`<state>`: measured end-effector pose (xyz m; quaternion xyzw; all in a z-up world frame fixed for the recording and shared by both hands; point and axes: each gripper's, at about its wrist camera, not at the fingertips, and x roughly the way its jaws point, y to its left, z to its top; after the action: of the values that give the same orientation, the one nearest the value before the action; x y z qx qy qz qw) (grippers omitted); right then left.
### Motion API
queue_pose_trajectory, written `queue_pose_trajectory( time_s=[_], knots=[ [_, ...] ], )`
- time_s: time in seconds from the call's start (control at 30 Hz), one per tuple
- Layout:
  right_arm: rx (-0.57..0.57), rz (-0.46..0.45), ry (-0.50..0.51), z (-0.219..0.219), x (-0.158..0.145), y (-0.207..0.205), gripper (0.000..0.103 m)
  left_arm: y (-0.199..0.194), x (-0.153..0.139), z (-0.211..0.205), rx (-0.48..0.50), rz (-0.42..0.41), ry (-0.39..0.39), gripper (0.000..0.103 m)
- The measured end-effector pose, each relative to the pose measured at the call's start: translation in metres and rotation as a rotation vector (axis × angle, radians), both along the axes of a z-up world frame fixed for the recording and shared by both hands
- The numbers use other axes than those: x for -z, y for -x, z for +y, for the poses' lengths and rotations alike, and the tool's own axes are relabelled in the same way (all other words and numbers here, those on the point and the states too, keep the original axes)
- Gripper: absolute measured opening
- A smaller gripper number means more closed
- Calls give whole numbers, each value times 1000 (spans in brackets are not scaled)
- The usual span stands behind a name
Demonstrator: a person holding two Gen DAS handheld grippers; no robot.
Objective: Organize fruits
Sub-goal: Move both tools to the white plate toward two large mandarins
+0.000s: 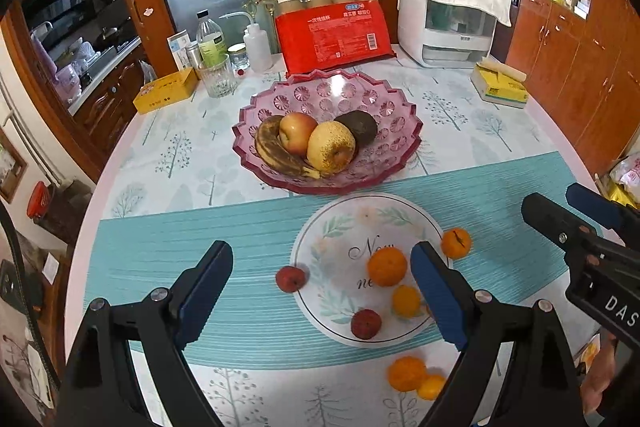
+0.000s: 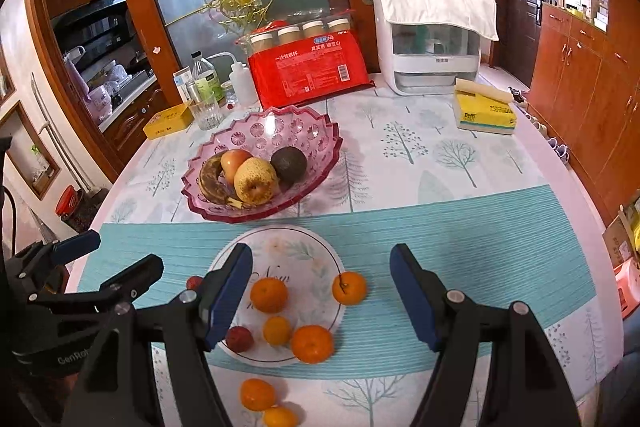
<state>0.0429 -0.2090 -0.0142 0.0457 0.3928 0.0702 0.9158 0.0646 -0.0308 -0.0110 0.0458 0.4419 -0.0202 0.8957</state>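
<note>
A pink glass bowl (image 1: 396,131) (image 2: 316,131) holds a browned banana (image 1: 266,147), an apple (image 1: 296,133), a pear (image 1: 331,147) and a dark round fruit (image 1: 358,127). In front of it lies a round floral plate (image 1: 344,223) (image 2: 296,247) with tangerines (image 1: 387,266) (image 2: 269,295), a small yellow fruit (image 1: 406,301) and a red fruit (image 1: 365,323). Another red fruit (image 1: 291,279) sits at the plate's left rim. My left gripper (image 1: 320,291) (image 2: 126,251) hovers open above the plate, empty. To its right my right gripper (image 2: 322,299) (image 1: 550,199) is open and empty too.
Two more orange fruits (image 2: 258,394) lie near the table's front edge. At the back stand a red packet of cups (image 1: 332,35), a glass (image 1: 218,77), bottles, a yellow box (image 1: 166,91), a white appliance (image 1: 448,11) and a tissue pack (image 1: 500,87). Wooden cabinets line the right side.
</note>
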Motion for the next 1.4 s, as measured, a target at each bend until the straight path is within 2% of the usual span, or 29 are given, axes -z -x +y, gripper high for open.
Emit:
queue_pose_trajectory(
  time_s=[0.1, 0.27, 0.37, 0.8, 1.07, 1.2, 1.4],
  knots=[
    [-8, 3, 7, -2, 3, 1, 72, 4, 6, -3, -7, 1, -2, 90],
    [-23, 7, 18, -2, 9, 4, 72, 3, 25, -6, 2, 73, 1, 90],
    [-31, 15, 31, -2, 15, 6, 72, 7, 35, -8, 14, 86, -17, 90],
    [-58, 121, 34, -7, 59, 12, 72, 25, 77, -10, 46, 151, 10, 90],
    [-92, 163, 52, -14, 83, 18, 72, 34, 99, -8, 41, 175, 26, 90],
    [-100, 203, 30, -16, 96, 18, 72, 33, 110, -6, 32, 192, 28, 90],
    [-115, 232, -1, -13, 110, 12, 72, 21, 109, -3, 26, 161, 23, 87]
  ],
)
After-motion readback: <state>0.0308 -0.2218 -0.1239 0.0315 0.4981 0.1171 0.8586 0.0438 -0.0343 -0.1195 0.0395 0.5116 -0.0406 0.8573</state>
